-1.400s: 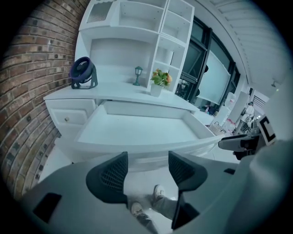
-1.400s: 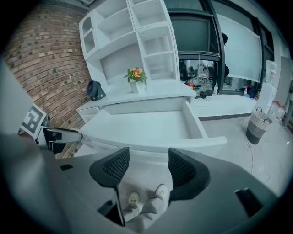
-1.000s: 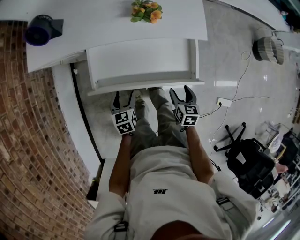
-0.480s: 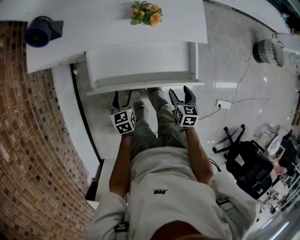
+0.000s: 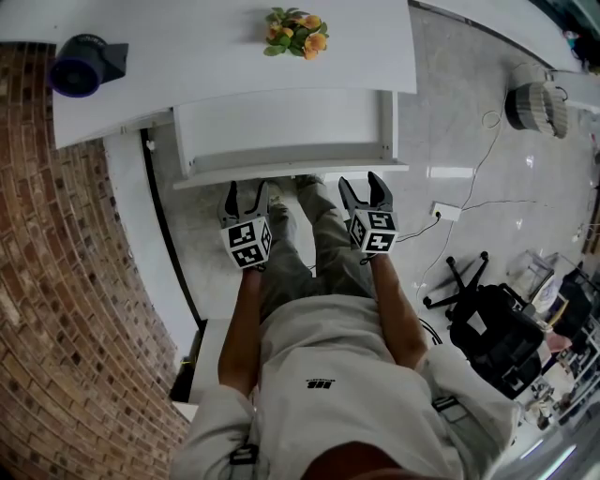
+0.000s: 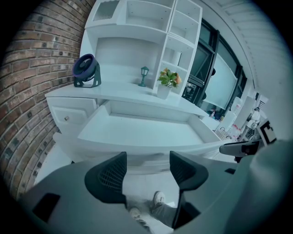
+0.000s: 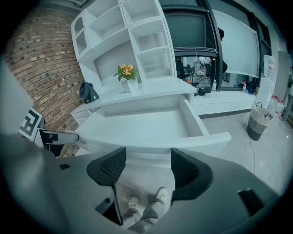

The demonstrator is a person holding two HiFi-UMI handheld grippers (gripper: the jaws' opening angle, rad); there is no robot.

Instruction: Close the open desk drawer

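left tool [image 5: 246,192] and right tool [image 5: 362,183] spread, empty, just off the drawer [image 5: 291,172] front; I'd push evenly

The person [image 5: 330,422] wears a beige shirt [image 5: 328,342] with a dark chest print [image 5: 321,382], olive-grey trousers [image 5: 325,239] and pale shoes [image 7: 161,195].

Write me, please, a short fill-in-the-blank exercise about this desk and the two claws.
1. The white drawer is not shut but ___.
2. The left claw and the right claw have their jaws apart, and each holds ___.
3. On the desktop, left of the flowers in the head view, sits a dark ___.
4. The wall left of the desk is built of ___.

Missing words: open; nothing; fan; brick.
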